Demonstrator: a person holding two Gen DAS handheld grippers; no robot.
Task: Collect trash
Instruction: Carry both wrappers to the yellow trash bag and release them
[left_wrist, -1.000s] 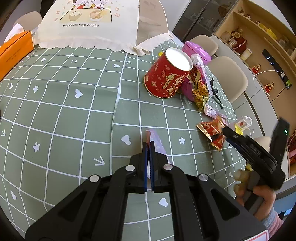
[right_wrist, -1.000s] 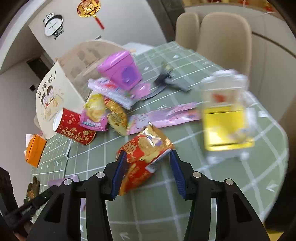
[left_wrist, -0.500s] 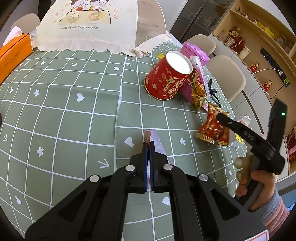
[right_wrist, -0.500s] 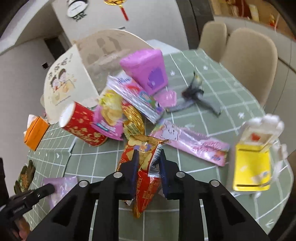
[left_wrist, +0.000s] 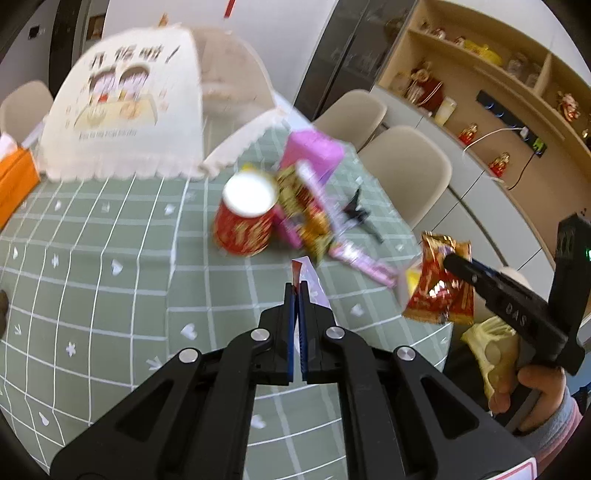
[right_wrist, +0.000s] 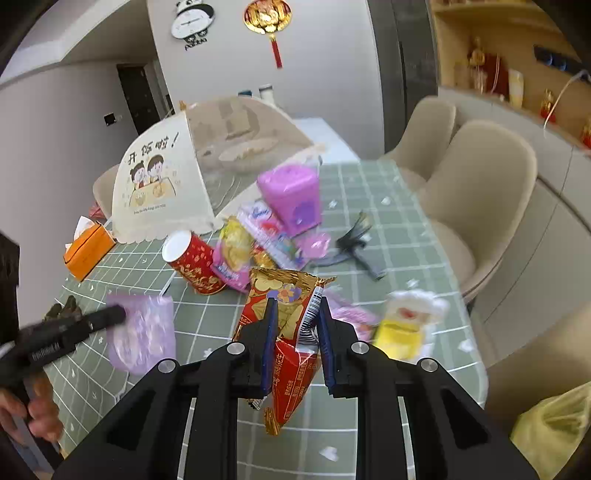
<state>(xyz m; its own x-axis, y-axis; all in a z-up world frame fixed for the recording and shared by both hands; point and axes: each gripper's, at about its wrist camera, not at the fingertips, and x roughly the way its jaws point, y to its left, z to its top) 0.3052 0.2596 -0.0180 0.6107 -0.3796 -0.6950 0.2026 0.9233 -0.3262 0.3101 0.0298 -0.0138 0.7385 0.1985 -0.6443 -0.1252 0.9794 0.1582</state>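
Both wrappers lifted clear of the table

The right gripper (right_wrist: 295, 332), wide around the red and gold snack wrapper (right_wrist: 291, 328) a second ago, now pinches it mid-frame above the green tablecloth (right_wrist: 369, 435); the left gripper (left_wrist: 296, 291) stays clamped on a pale purple wrapper (left_wrist: 312, 282). A yellow bag (right_wrist: 554, 424) (lower right, probably the trash bag) looks like their destination; more litter lies near the red cup (right_wrist: 194, 264).
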